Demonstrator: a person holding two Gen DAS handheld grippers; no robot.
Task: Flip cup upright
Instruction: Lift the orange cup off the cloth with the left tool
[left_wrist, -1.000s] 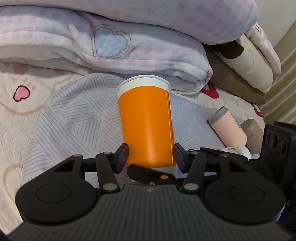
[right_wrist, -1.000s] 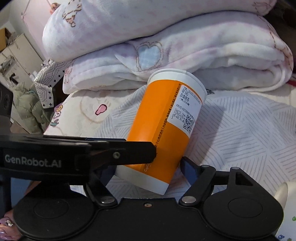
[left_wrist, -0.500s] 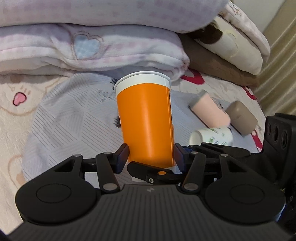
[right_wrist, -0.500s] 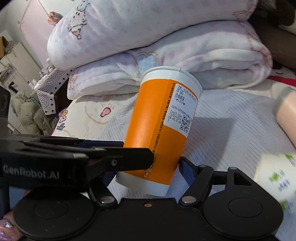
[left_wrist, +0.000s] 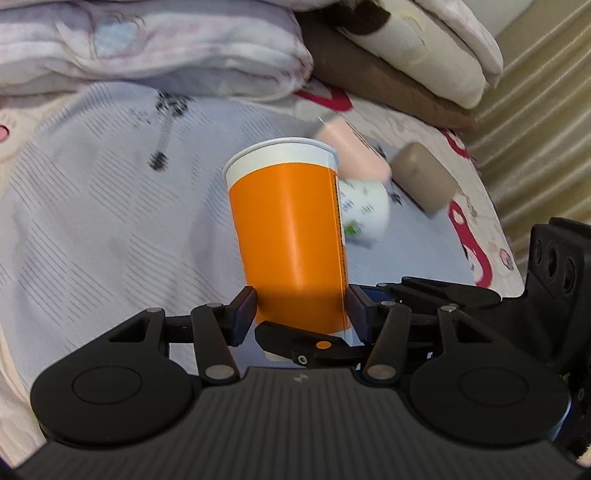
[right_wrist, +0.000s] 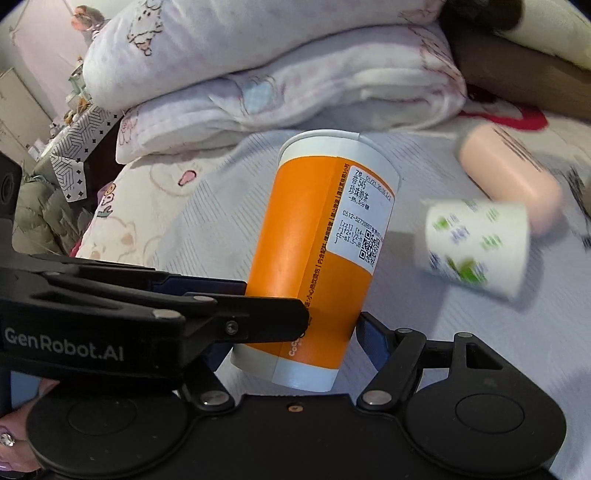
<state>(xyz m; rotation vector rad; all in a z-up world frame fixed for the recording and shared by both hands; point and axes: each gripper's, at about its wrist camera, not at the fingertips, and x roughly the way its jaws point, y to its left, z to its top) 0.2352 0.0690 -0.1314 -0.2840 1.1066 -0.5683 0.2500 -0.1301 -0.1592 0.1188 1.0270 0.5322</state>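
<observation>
Where blankets (right_wrist: 280, 74) pile, striped cloth (left_wrist: 110, 221) beneath.

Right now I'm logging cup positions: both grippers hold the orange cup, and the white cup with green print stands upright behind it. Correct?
Not quite. The white cup with green print is lying on its side on the grey striped cloth, not upright; the right wrist view shows this, though blurred. The rest holds: the left gripper and right gripper both grip the orange cup.
</observation>
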